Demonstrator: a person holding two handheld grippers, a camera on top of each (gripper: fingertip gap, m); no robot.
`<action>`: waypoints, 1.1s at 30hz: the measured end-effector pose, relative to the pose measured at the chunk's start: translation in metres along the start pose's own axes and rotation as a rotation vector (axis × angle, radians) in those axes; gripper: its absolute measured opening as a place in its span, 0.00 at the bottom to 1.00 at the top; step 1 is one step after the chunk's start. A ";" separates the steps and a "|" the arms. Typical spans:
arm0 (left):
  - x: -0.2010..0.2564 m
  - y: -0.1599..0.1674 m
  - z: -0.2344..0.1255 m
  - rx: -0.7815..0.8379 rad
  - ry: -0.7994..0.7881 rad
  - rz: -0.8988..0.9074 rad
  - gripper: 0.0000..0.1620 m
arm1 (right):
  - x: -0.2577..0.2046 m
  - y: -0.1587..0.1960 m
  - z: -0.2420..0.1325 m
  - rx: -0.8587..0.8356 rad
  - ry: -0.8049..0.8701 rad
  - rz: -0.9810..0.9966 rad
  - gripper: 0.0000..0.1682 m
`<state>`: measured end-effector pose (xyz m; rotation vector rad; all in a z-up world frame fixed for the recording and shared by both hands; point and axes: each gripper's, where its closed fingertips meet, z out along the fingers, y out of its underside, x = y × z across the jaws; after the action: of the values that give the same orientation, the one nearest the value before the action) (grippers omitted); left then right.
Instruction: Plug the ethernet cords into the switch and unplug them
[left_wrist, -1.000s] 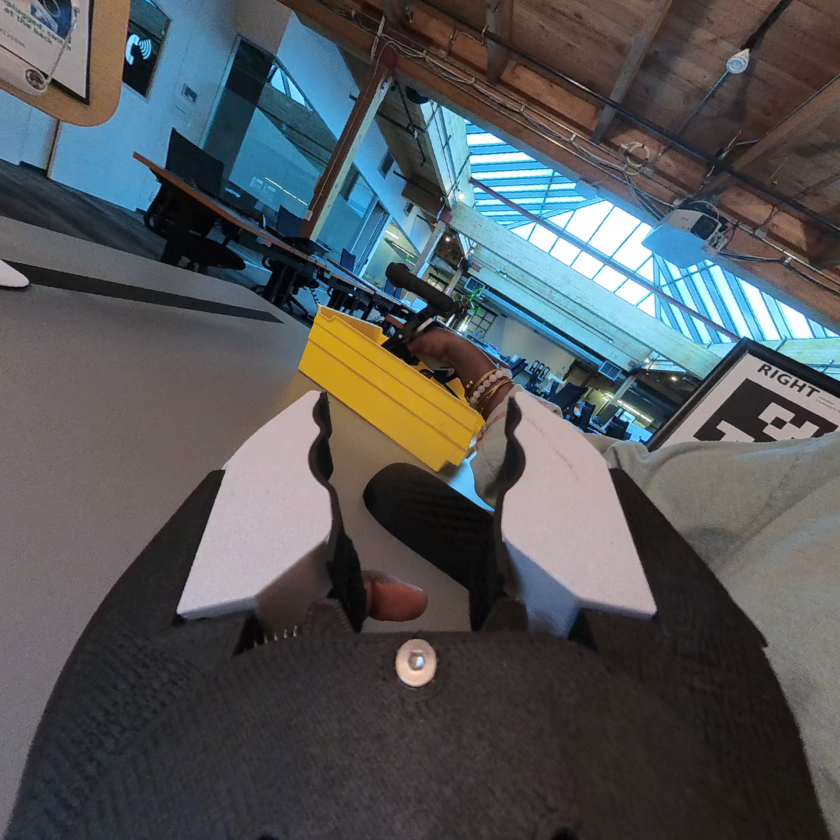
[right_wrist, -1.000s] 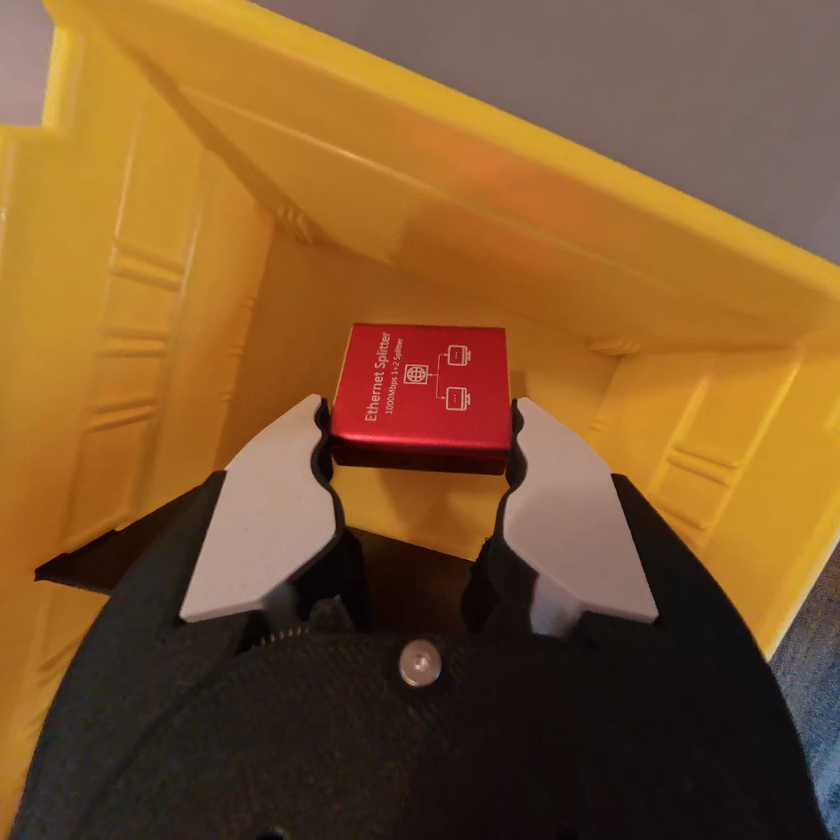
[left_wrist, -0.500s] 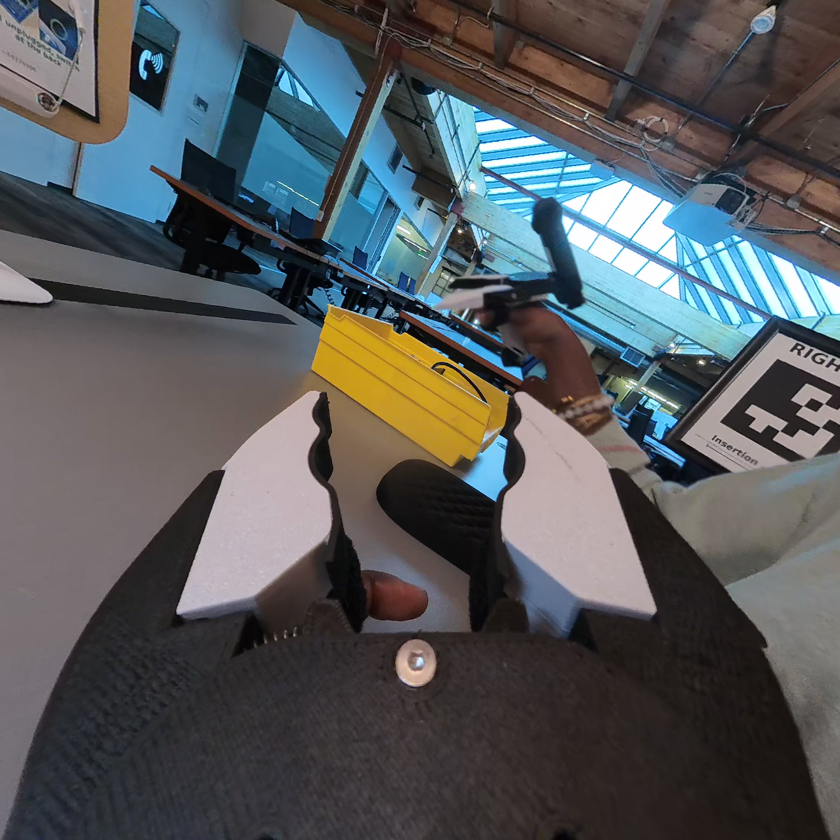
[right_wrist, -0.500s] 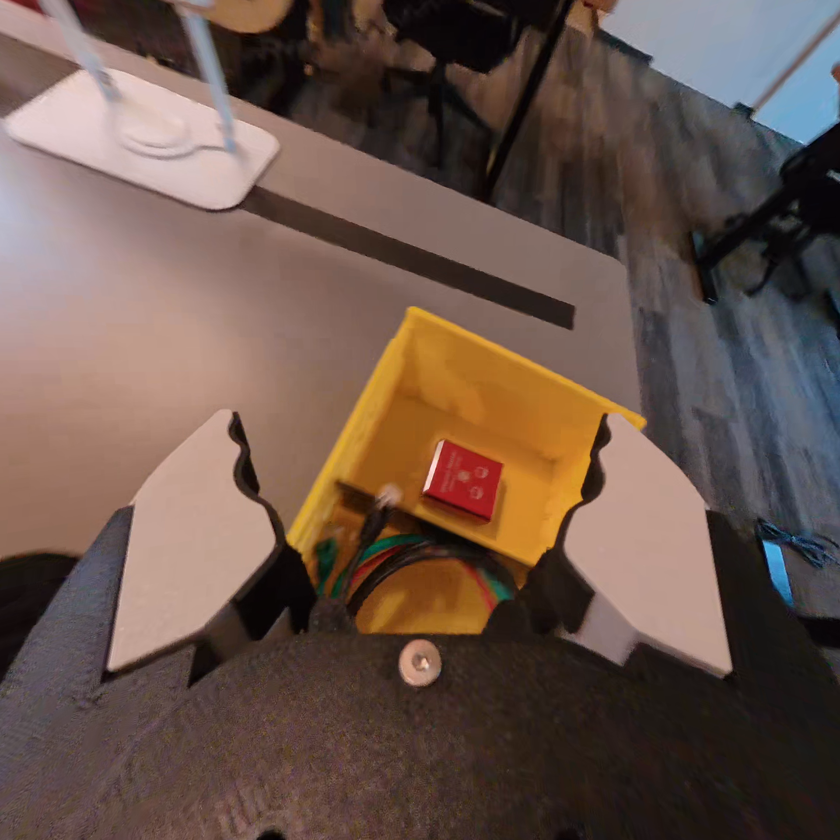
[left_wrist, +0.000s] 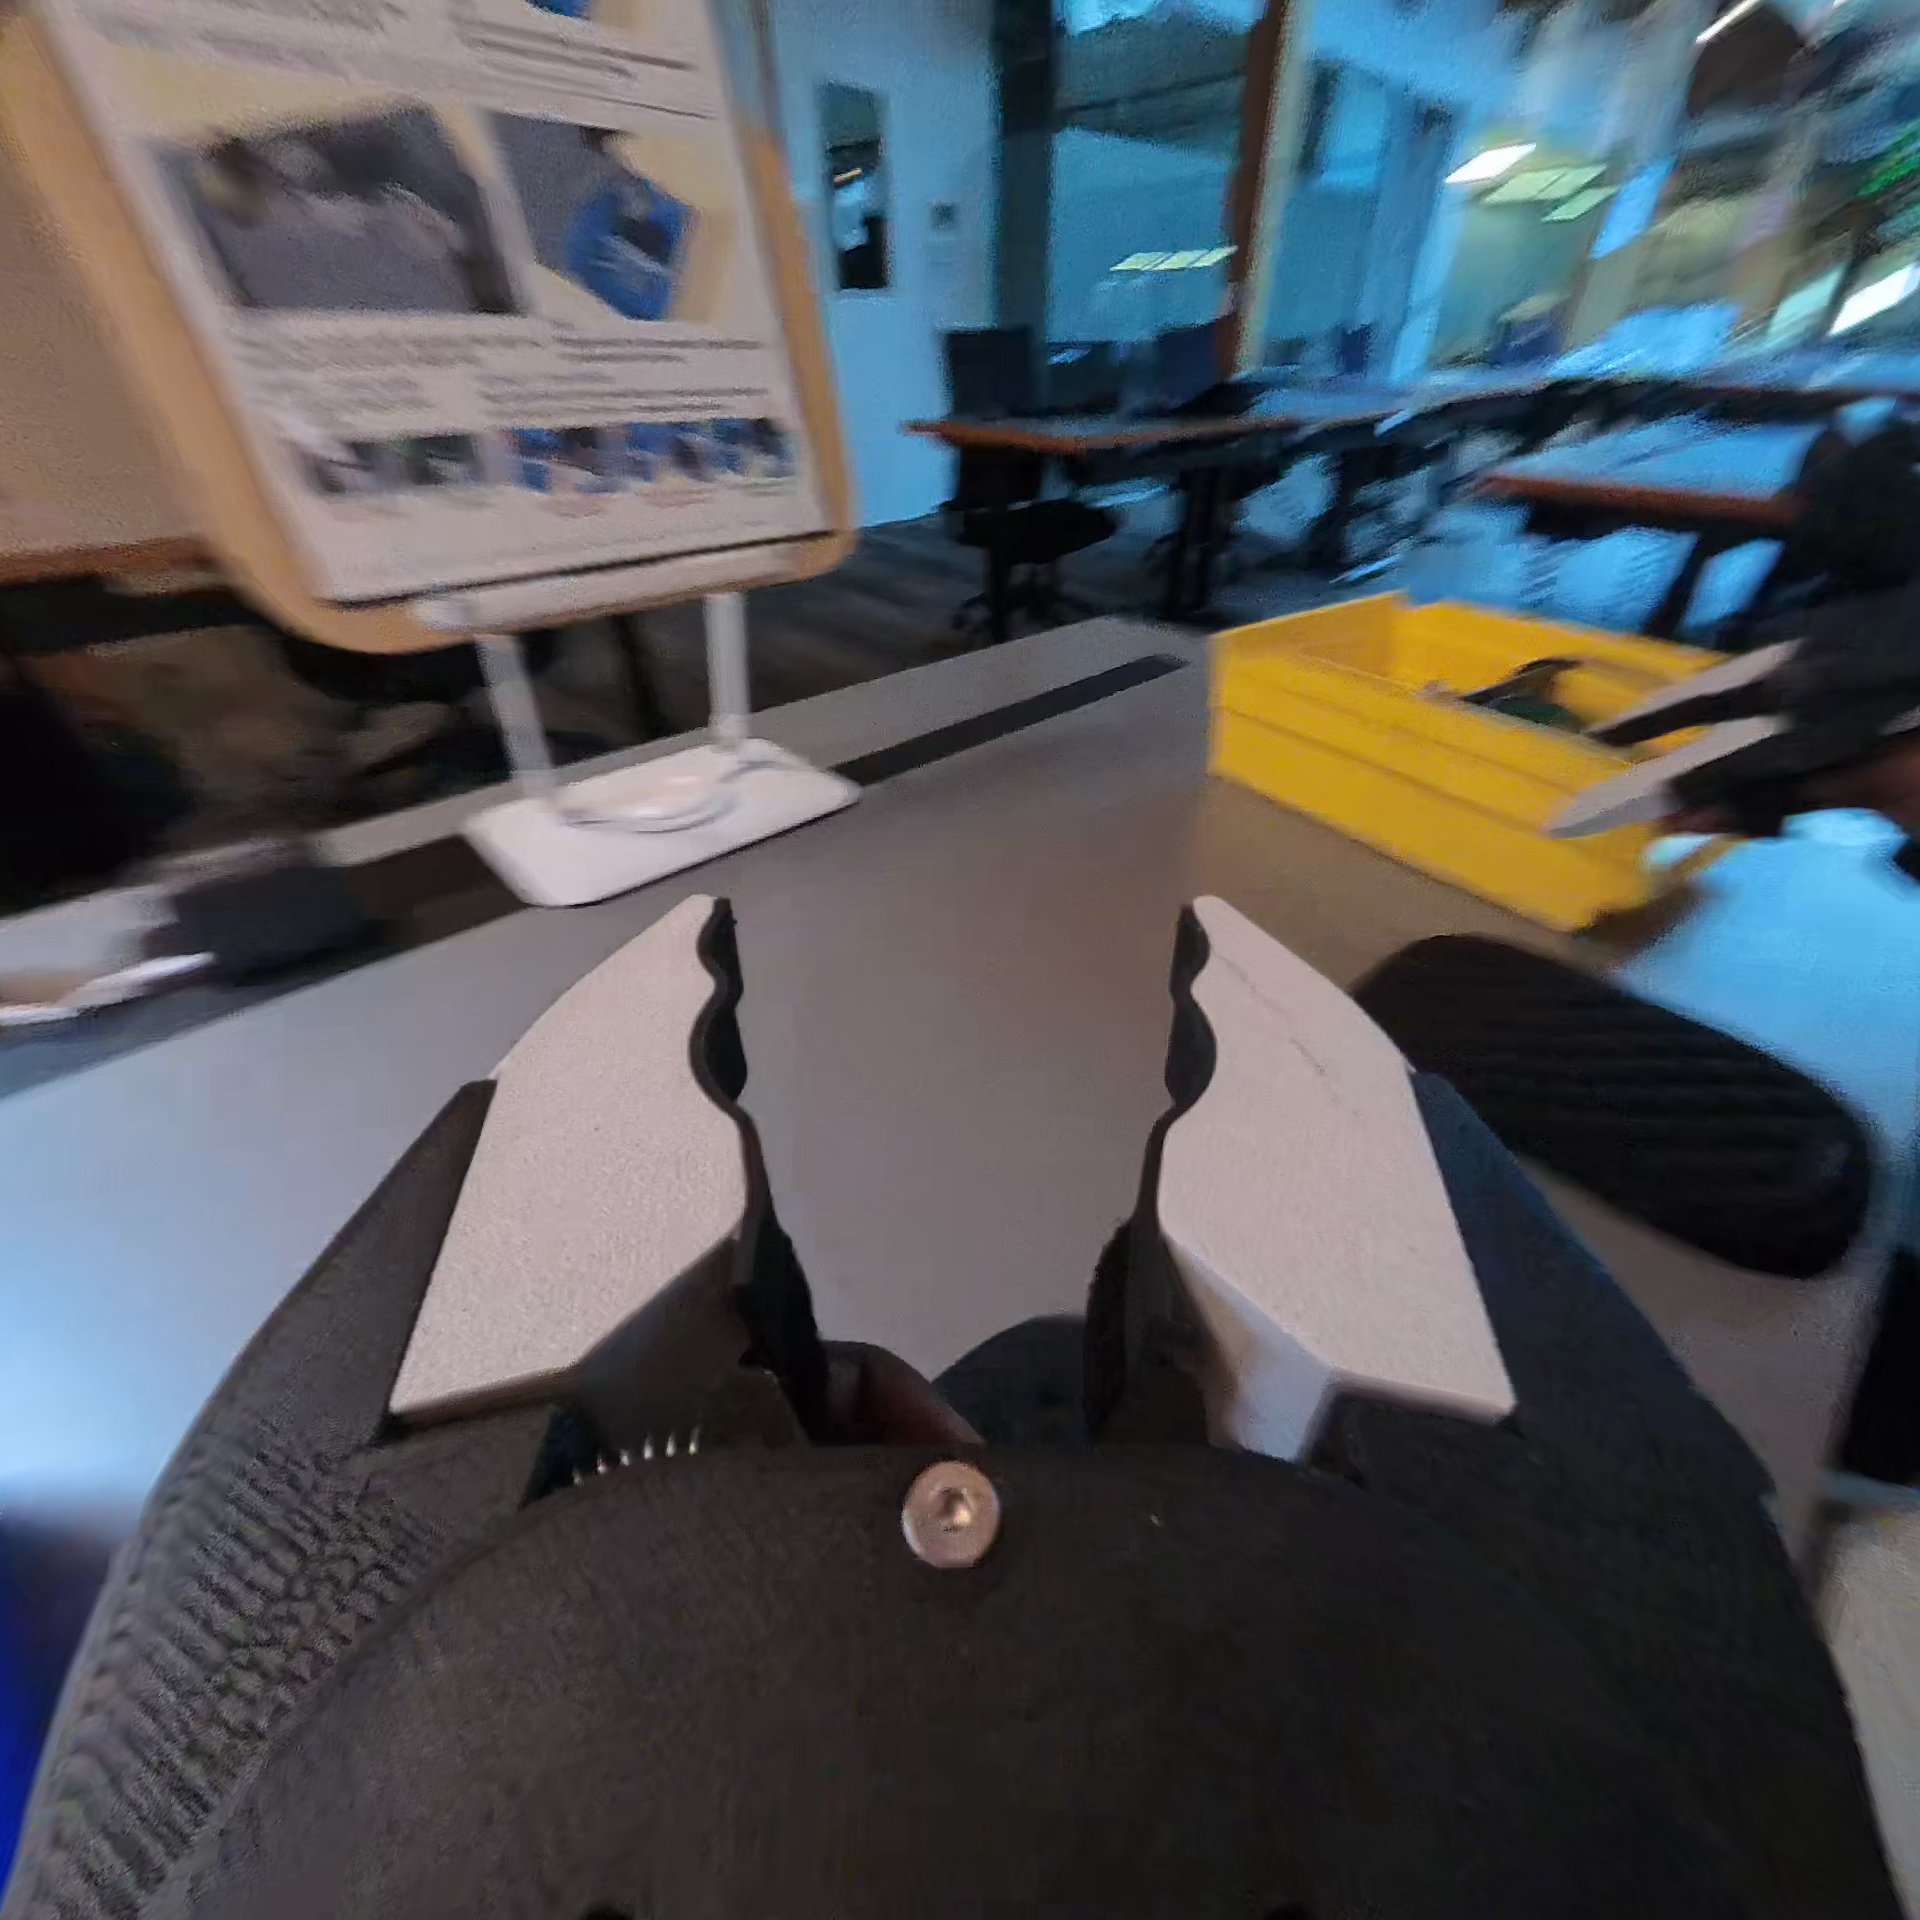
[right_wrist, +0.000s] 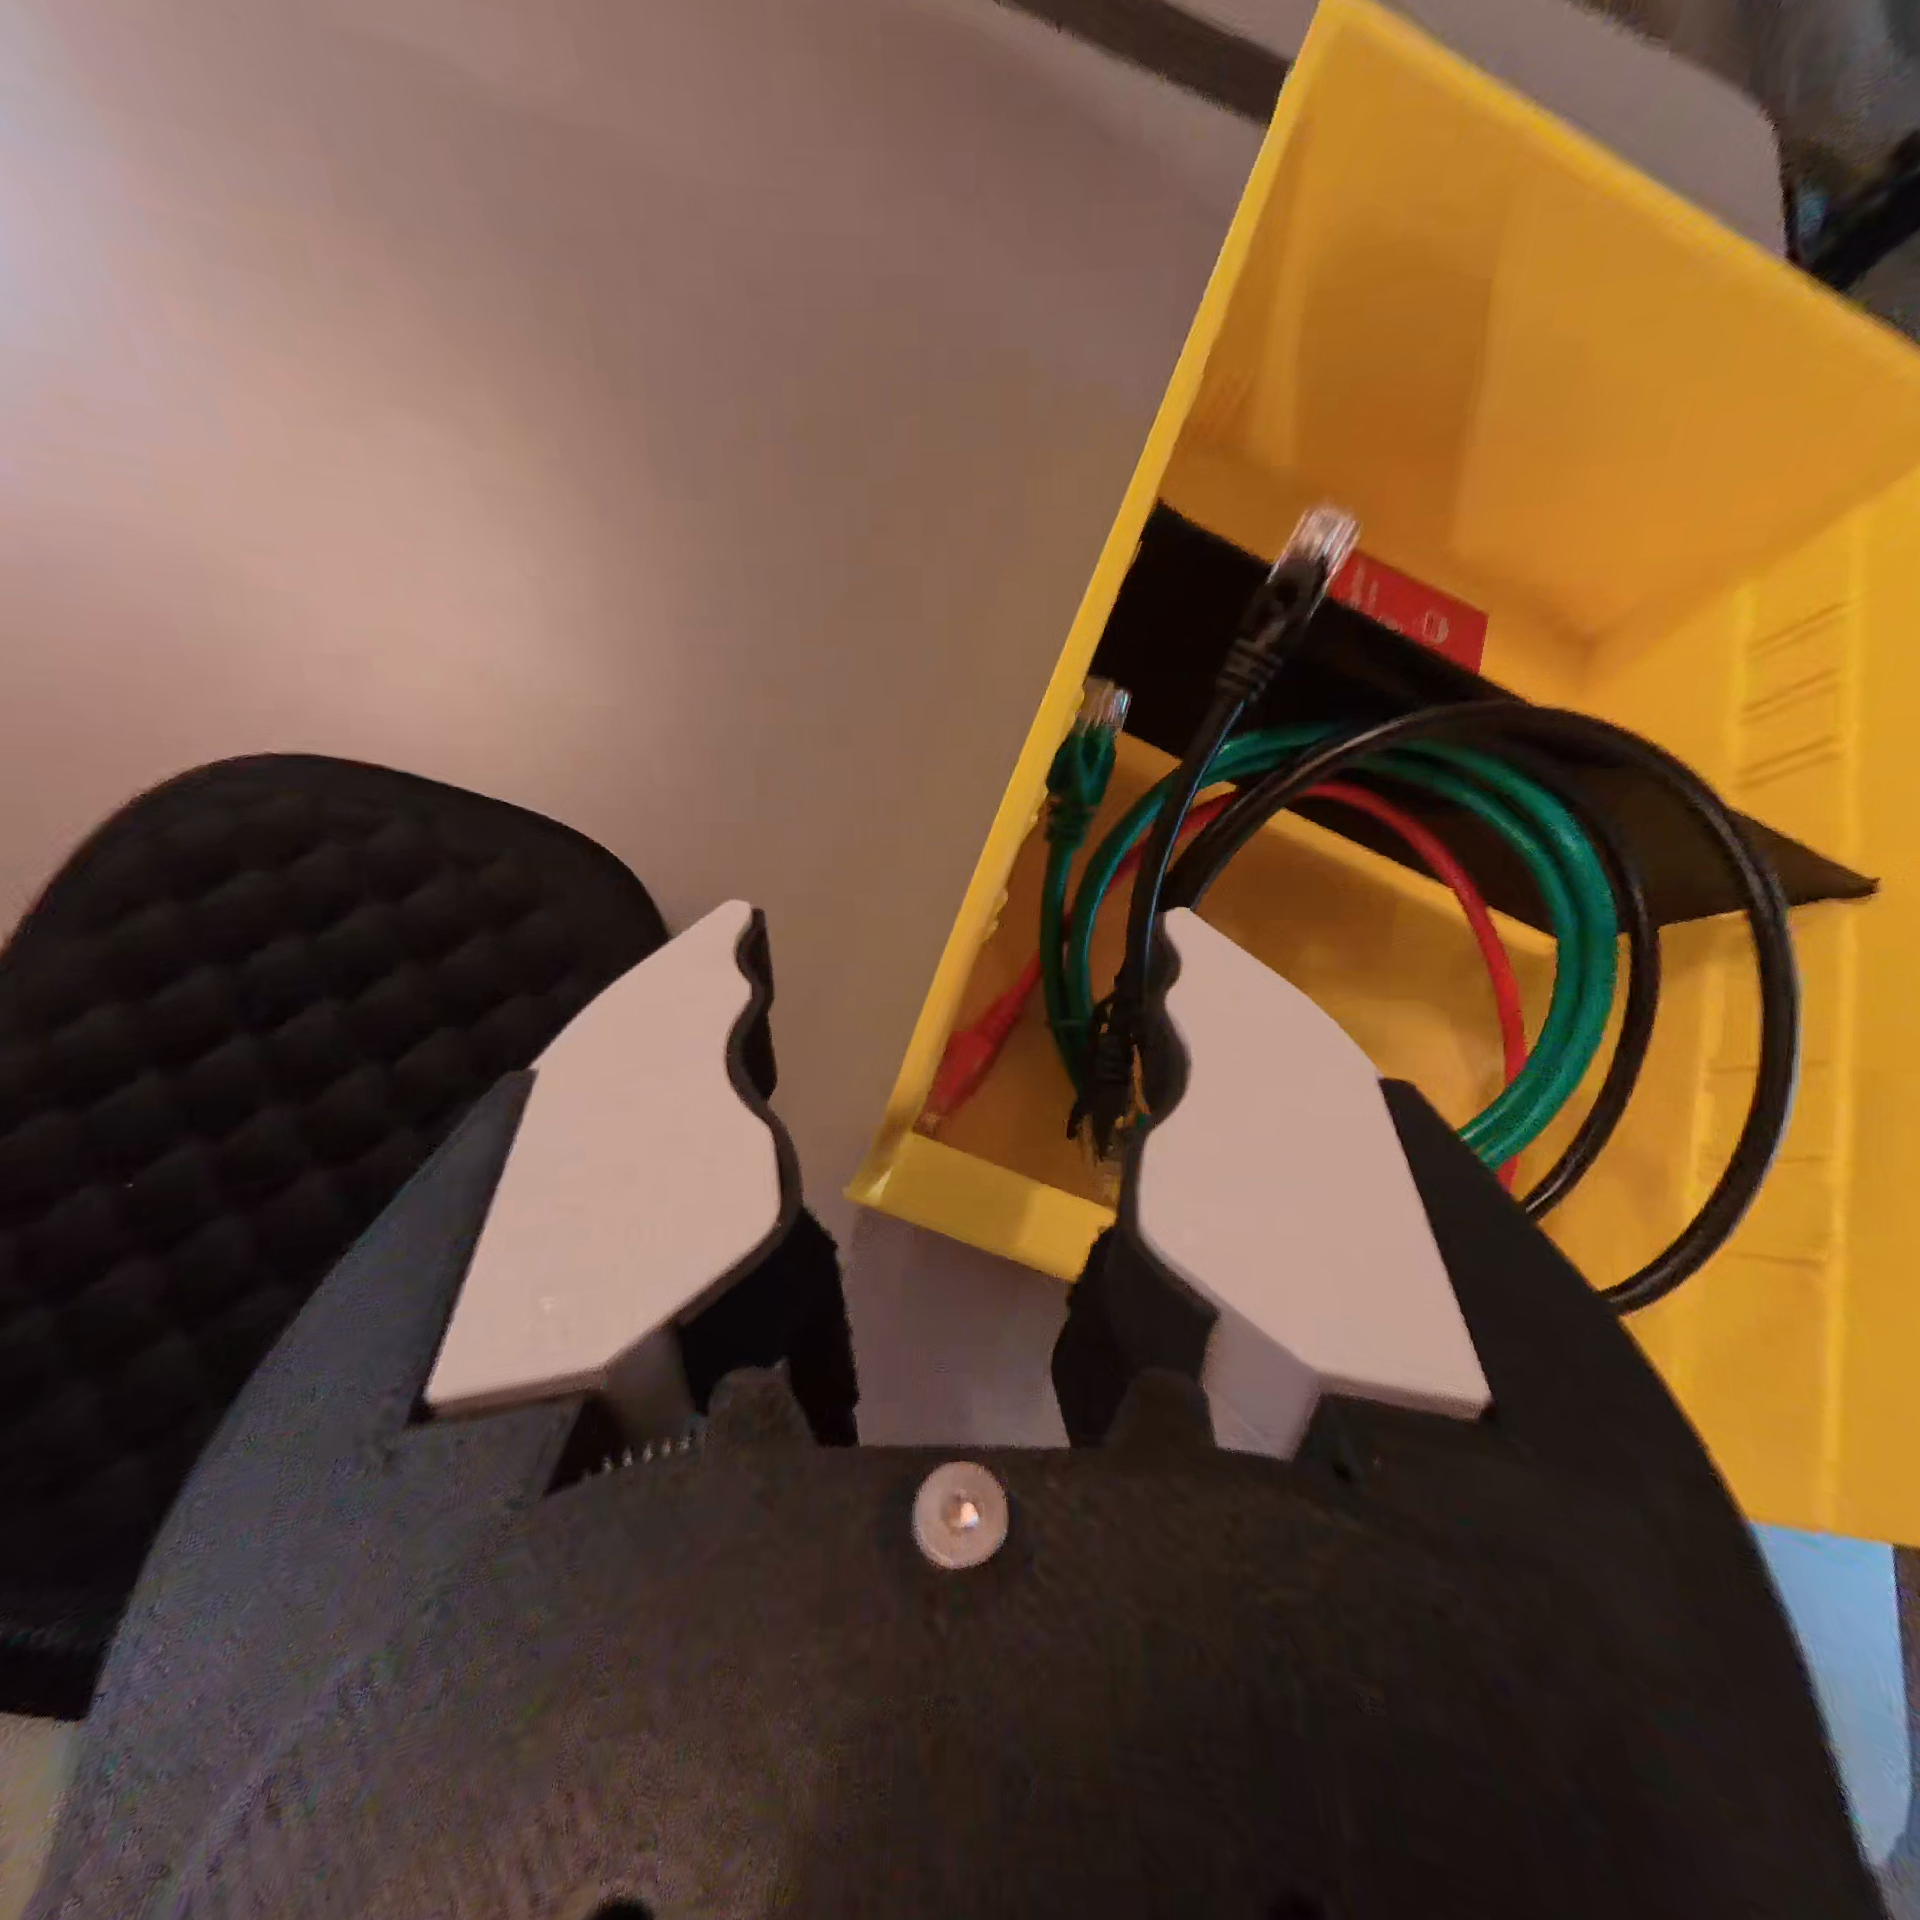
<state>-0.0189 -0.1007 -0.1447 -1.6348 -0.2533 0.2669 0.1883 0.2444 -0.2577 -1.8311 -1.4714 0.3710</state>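
A yellow bin stands on the grey table. Its near compartment holds coiled green, red and black ethernet cords. A black plug and a green plug stick up. The red switch lies in the far compartment, partly hidden behind a black divider. My right gripper is open and empty over the bin's near left corner. It also shows in the left wrist view beside the bin. My left gripper is open and empty above the table.
A black textured pad lies on the table left of the bin and shows in the left wrist view. A sign board on a white stand is at the table's far edge. Desks and chairs stand beyond. The left gripper's tips are roughly 40 centimetres from the right gripper's. From the right gripper's tips to the black plug is close to 8 centimetres. My left tips are about 55 centimetres from the red switch, my right tips only 20 centimetres.
My right gripper let go of the red switch in the bin, rose, then came down at the bin's near left corner. My left gripper tilted down from the ceiling towards the table, still open.
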 end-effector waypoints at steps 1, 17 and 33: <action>-0.020 -0.004 -0.018 -0.043 -0.099 0.061 0.49 | 0.000 0.005 0.004 -0.031 0.002 -0.001 0.38; -0.133 0.130 -0.128 -0.880 -0.499 -0.005 0.22 | -0.004 -0.005 0.032 0.002 -0.003 -0.031 0.10; -0.142 0.119 -0.047 -0.621 -0.492 -0.042 0.23 | -0.134 -0.090 0.079 0.058 -0.191 -0.233 0.20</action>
<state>-0.1376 -0.2002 -0.2566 -2.1525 -0.8053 0.6025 0.0337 0.1544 -0.2780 -1.5926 -1.7649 0.4779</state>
